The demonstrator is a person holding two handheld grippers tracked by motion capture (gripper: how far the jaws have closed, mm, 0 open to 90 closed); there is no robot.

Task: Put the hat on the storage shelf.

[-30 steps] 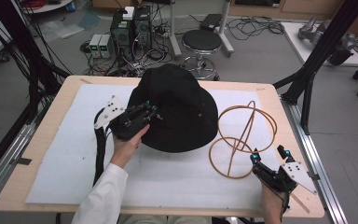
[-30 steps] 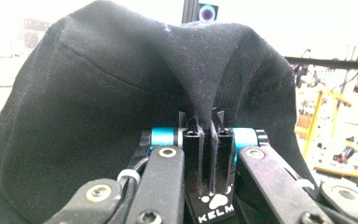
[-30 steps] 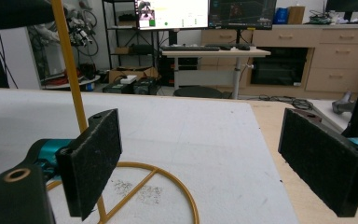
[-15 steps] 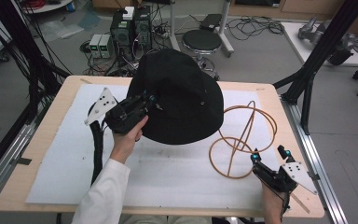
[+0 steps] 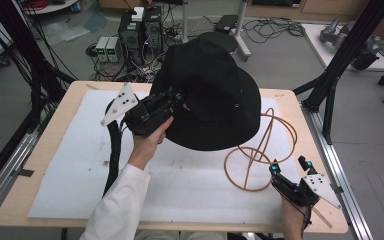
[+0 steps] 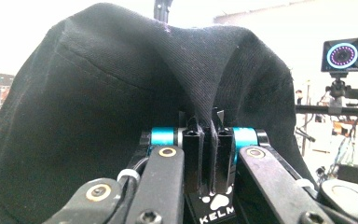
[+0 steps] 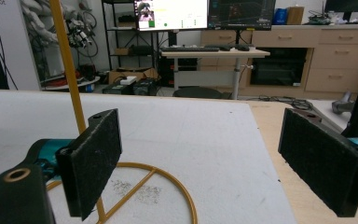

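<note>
Above the white-padded table (image 5: 80, 165), lifted clear in left gripper (image 5: 177, 97) fingers pinched on its brim, black hat (image 5: 215, 100) (presumably stand-bound); not yet on wire stand (image 5: 260, 150), right gripper (image 5: 286, 167) agape beside.

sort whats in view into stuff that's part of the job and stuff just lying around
Part of the job:
black hat, pinched by the left gripper
wire hat stand on the white mat
right gripper, open beside the stand

Lying about:
computer boxes
stool
floor cables
</note>
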